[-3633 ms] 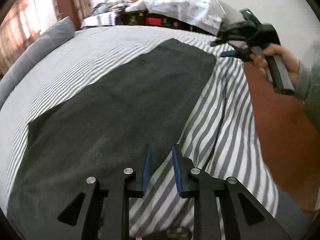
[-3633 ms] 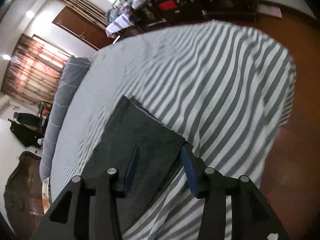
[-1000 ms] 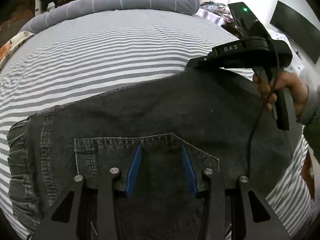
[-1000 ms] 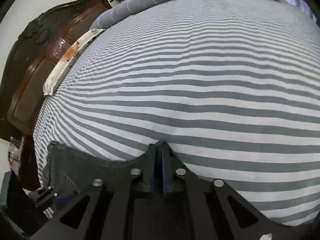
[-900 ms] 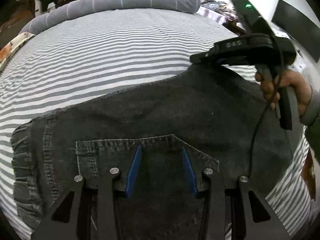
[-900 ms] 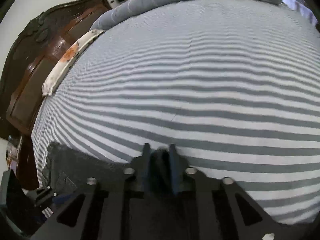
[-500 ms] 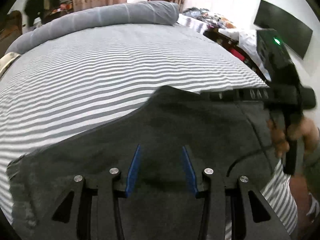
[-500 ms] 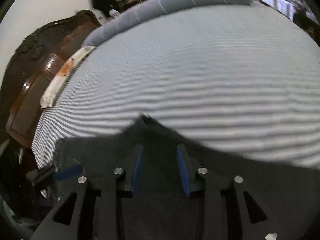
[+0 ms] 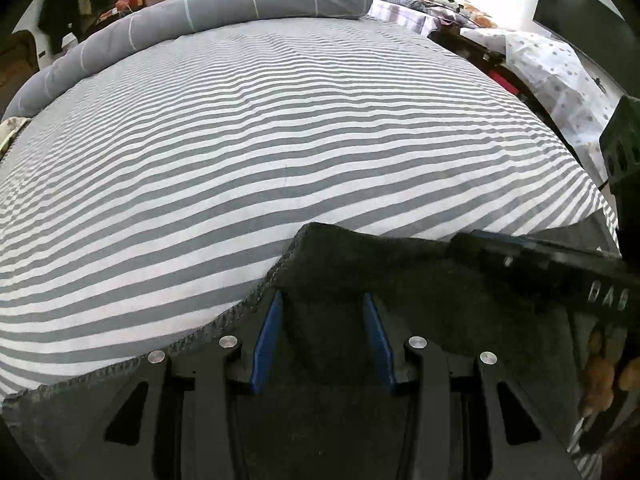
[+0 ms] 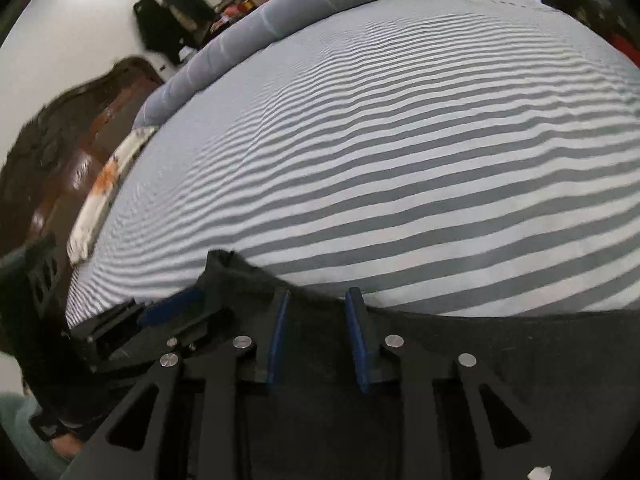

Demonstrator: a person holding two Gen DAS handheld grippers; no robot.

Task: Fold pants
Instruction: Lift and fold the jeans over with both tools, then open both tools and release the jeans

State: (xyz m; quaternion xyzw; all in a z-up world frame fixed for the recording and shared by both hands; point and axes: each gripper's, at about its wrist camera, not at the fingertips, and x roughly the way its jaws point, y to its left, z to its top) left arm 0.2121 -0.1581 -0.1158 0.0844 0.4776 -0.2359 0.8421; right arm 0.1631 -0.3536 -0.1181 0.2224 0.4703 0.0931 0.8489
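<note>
Lying on the striped bed [image 9: 280,140], dark pants [image 9: 440,300] fill the near edge under both grippers. Left gripper [image 9: 325,334] and right gripper [image 10: 316,336] gape, holding nothing. Grey bolster [image 9: 208,4] lies along the far side; nothing blocks the pants.

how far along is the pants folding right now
Partway. The dark pants lie flat on the striped bed sheet, one folded corner peaking toward the pillow. Both the left gripper and right gripper are open above the fabric, gripping nothing. How many folds remain can't be judged, since much of the garment is out of view.
</note>
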